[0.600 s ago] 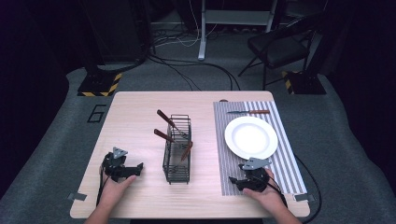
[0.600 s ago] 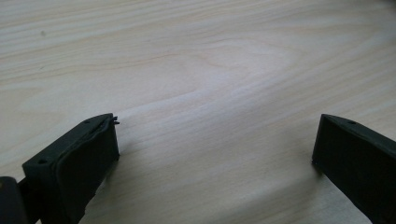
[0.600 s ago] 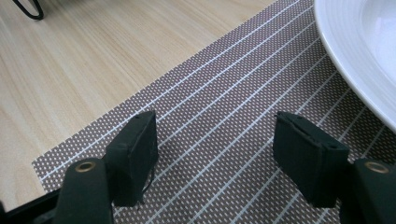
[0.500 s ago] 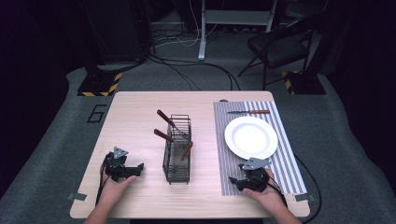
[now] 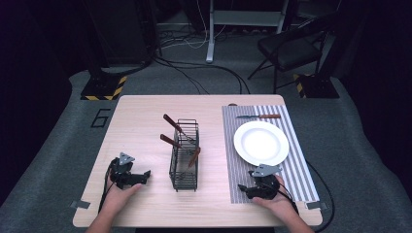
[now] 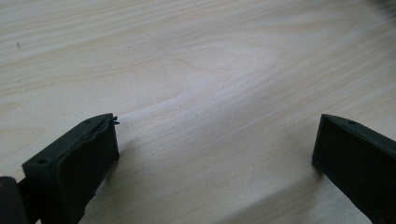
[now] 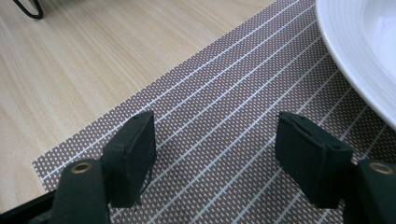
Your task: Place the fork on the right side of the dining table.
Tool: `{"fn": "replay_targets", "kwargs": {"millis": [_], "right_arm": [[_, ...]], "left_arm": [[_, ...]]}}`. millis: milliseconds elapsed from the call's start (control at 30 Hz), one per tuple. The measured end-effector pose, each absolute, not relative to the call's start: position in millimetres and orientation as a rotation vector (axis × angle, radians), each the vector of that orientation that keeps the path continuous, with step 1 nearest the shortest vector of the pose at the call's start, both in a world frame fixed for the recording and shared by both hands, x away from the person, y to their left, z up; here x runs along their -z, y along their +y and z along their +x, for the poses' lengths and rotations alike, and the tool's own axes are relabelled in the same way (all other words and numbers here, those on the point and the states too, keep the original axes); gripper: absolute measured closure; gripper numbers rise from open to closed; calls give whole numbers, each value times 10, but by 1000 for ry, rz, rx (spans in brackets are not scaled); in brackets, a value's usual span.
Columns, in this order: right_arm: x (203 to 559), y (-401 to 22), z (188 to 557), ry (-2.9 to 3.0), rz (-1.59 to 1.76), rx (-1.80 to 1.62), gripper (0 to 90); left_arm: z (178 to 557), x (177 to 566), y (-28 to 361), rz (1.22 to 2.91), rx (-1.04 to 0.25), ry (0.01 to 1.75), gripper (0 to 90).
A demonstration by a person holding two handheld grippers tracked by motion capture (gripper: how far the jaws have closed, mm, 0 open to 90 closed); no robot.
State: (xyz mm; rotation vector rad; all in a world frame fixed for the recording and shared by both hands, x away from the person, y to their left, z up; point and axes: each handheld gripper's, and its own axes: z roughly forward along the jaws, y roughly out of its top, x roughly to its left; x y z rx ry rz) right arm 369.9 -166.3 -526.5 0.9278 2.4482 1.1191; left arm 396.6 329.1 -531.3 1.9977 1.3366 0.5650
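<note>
My left gripper (image 5: 144, 175) rests on the bare wood at the table's front left, held by a hand; in its own view the left gripper (image 6: 212, 144) stands open over plain wood. My right gripper (image 5: 243, 188) lies on the striped placemat (image 5: 233, 145) near the front edge; the right gripper (image 7: 215, 149) has its jaws wide apart with nothing between them. A white plate (image 5: 261, 142) sits on the mat just beyond it, and the plate's rim (image 7: 364, 60) is close at the upper right of the right gripper view.
A black wire caddy (image 5: 184, 155) stands mid-table with wooden-handled utensils (image 5: 171, 122) leaning in it. A wooden-handled knife (image 5: 260, 116) lies on the mat beyond the plate. Cables, a chair (image 5: 291, 48) and stand feet lie on the floor past the table.
</note>
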Motion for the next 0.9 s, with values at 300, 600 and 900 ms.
{"fn": "replay_targets", "kwargs": {"millis": [300,600,900], "right_arm": [[5264,-1665,3699,2448,945,-1125,292],[5242,-1670,3699,2441,975,-1118,357],[5133,-1678,3683,2418,1016,-1172,382]], "left_arm": [[3967,5314,3288,1995,-565,1339,1],[3968,5313,3288,1996,-565,1338,1],[3968,5313,3288,1996,-565,1339,1]]}}
